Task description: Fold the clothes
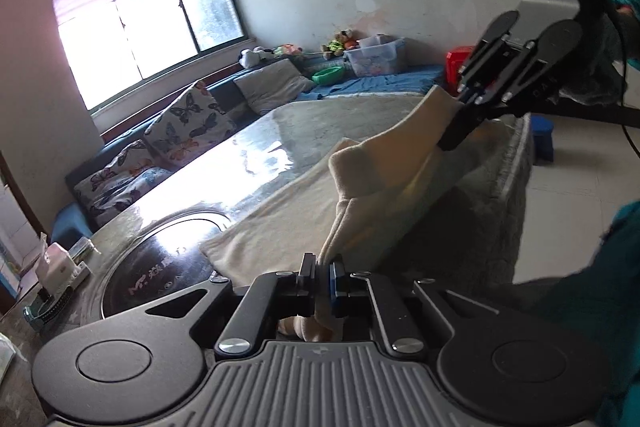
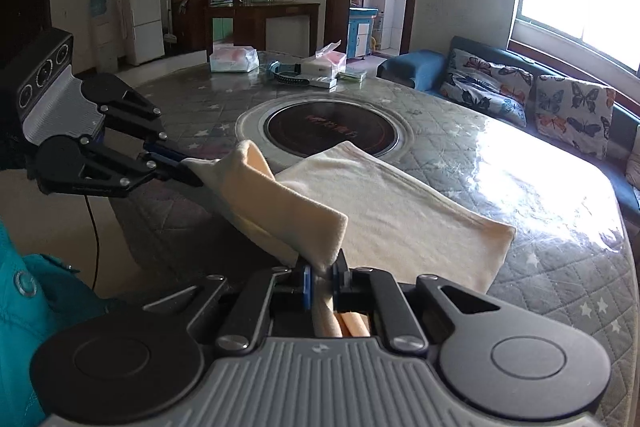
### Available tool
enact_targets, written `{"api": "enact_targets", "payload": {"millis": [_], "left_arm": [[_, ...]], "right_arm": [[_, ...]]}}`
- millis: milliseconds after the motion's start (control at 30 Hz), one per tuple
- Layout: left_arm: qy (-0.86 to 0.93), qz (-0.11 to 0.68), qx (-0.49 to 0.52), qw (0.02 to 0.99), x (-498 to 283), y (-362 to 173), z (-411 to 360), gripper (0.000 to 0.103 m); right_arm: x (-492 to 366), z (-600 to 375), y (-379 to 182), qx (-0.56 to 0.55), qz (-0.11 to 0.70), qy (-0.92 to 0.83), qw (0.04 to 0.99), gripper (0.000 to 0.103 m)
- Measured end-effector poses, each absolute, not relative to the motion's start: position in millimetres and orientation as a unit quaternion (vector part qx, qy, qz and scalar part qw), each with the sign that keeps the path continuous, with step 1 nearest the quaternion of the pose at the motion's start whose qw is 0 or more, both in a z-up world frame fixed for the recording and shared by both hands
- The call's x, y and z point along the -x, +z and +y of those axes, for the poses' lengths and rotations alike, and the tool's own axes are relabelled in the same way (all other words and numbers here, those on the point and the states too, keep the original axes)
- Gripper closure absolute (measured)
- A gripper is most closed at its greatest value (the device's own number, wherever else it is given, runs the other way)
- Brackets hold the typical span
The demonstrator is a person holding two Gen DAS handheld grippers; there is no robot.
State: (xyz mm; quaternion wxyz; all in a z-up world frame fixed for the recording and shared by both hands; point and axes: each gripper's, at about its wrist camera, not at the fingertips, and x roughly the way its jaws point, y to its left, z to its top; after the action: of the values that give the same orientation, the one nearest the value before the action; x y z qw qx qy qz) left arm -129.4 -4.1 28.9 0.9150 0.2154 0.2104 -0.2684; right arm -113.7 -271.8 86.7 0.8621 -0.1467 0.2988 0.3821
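Note:
A cream garment (image 2: 392, 203) lies partly on the round quilted table (image 2: 520, 155), its near edge lifted off the surface. My left gripper (image 1: 322, 269) is shut on one end of that lifted edge (image 1: 380, 179). It also shows in the right wrist view (image 2: 188, 167), at the left. My right gripper (image 2: 323, 273) is shut on the other end of the same edge (image 2: 280, 203). It also shows in the left wrist view (image 1: 456, 135), at the upper right. The lifted edge hangs stretched between the two grippers over the table's near side.
A round black hotplate (image 2: 330, 129) sits in the table's middle, touched by the garment's far corner. Bags, boxes and a blue strap (image 2: 288, 69) lie at the far side. A sofa with butterfly cushions (image 2: 568, 107) stands to the right. A person's teal sleeve (image 2: 24, 307) is near left.

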Motion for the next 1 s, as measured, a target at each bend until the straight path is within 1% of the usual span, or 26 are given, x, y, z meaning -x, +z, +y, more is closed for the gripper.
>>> {"api": "enact_targets", "payload": {"millis": [100,267,400,600,833,867,900,967,1000], "left_arm": [[-0.249,0.211,-0.203,0.923,102,33,-5,0.096],[-0.215,0.220,-0.193,0.932,46,37,-10,0.096],[-0.182,0.255,-0.176,0.933,-4,28,-14,0.096],[-0.154,0.302,-0.163,0.926,-69,3,-19,0.096],[-0.142,0.313,-0.153,0.927,-98,-15,-25,0.095],[-0.141,0.313,-0.153,0.927,-100,-15,-26,0.095],[-0.140,0.306,-0.153,0.929,-100,-13,-26,0.095],[-0.142,0.286,-0.156,0.935,-99,-7,-28,0.095],[-0.143,0.288,-0.154,0.934,-103,-6,-28,0.095]], "right_arm": [[97,-270,91,0.140,0.301,0.377,0.865,0.095],[40,-266,102,0.133,0.306,0.368,0.868,0.095],[-12,-259,100,0.128,0.323,0.360,0.866,0.095],[-80,-245,62,0.111,0.359,0.326,0.867,0.095],[-102,-240,19,0.097,0.353,0.271,0.890,0.093],[-109,-243,13,0.075,0.363,0.265,0.890,0.092],[-112,-246,10,0.066,0.367,0.257,0.892,0.088],[-116,-250,5,0.056,0.372,0.248,0.893,0.086],[-117,-253,5,0.053,0.371,0.247,0.894,0.083]]}}
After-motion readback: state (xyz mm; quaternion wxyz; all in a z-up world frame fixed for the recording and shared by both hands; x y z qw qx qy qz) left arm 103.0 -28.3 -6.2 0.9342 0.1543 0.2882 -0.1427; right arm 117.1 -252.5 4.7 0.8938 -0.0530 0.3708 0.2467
